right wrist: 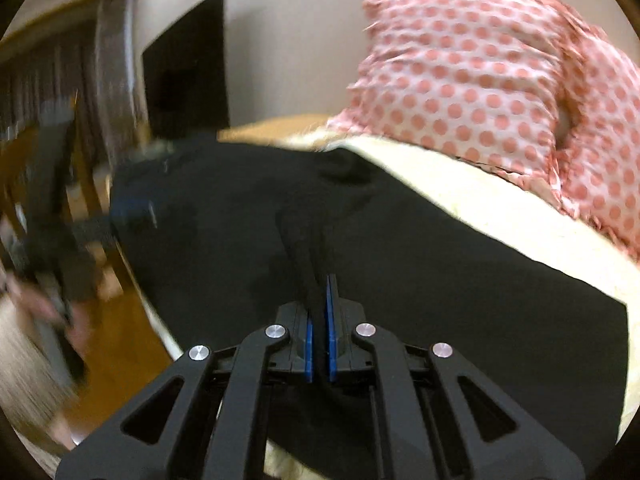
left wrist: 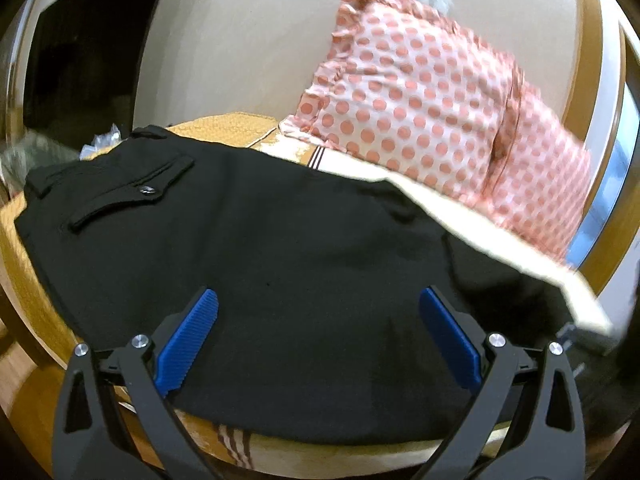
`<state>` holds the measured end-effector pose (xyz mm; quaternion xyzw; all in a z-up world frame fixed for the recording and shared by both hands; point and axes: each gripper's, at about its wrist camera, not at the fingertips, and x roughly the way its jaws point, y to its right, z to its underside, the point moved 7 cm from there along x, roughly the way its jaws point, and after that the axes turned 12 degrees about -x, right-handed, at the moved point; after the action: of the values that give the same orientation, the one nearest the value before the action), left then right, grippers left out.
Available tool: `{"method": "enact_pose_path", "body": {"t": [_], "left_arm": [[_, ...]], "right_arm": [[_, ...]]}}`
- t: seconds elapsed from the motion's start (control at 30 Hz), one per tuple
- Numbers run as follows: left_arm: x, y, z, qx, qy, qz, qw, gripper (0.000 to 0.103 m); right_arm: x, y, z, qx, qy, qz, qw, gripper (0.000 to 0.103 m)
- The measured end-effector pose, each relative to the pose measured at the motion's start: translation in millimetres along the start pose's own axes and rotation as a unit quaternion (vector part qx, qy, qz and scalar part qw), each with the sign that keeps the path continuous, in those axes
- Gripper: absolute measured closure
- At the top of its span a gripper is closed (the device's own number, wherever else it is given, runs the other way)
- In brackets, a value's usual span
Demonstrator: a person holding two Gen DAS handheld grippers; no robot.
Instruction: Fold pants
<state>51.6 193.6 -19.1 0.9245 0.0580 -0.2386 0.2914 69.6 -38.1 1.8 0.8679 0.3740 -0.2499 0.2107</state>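
Black pants (left wrist: 280,248) lie spread on a bed, waistband and a buttoned back pocket (left wrist: 132,196) at the far left. My left gripper (left wrist: 318,304) is open just above the pants' near part, its blue pads (left wrist: 188,336) wide apart and holding nothing. In the right wrist view the pants (right wrist: 440,280) fill the middle. My right gripper (right wrist: 319,288) is shut on a raised ridge of the black fabric (right wrist: 304,240). The left gripper shows blurred at the far left (right wrist: 132,212).
A pink polka-dot pillow (left wrist: 432,108) leans at the bed's far right, also in the right wrist view (right wrist: 480,64). A cream and orange bedcover (left wrist: 500,236) lies under the pants. A dark panel (right wrist: 188,68) stands on the wall, and wooden floor (right wrist: 116,328) lies left.
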Motion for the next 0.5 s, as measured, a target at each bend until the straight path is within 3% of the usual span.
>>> {"method": "enact_pose_path", "body": {"t": [0.1, 0.17, 0.23, 0.3, 0.4, 0.5], "left_arm": [[-25.4, -20.2, -20.3, -0.048, 0.039, 0.003, 0.9980, 0.002], [-42.5, -36.8, -34.1, -0.073, 0.071, -0.011, 0.9947, 0.002], [-60.9, -58.0, -49.6, -0.098, 0.106, -0.031, 0.9891, 0.002], [-70.6, -76.1, -59.0, -0.114, 0.119, -0.054, 0.9848, 0.002], [-76.2, -104.5, -71.3, -0.154, 0.122, -0.073, 0.9778, 0.002], [-70.8, -127.7, -82.4, -0.189, 0.112, -0.084, 0.9720, 0.003]], "right_arm": [[-1.8, -17.7, 11.1, -0.054, -0.020, 0.013, 0.998, 0.084], [-9.5, -25.9, 10.0, -0.067, -0.013, -0.015, 0.998, 0.081], [-19.4, -23.2, 3.6, -0.040, 0.011, -0.063, 0.997, 0.067], [-29.3, -8.5, -5.6, 0.000, 0.038, -0.064, 0.997, 0.042], [-33.5, 14.2, -8.2, 0.050, 0.057, -0.056, 0.996, 0.040], [-18.4, 37.2, 2.5, 0.085, 0.027, -0.025, 0.996, 0.040]]}}
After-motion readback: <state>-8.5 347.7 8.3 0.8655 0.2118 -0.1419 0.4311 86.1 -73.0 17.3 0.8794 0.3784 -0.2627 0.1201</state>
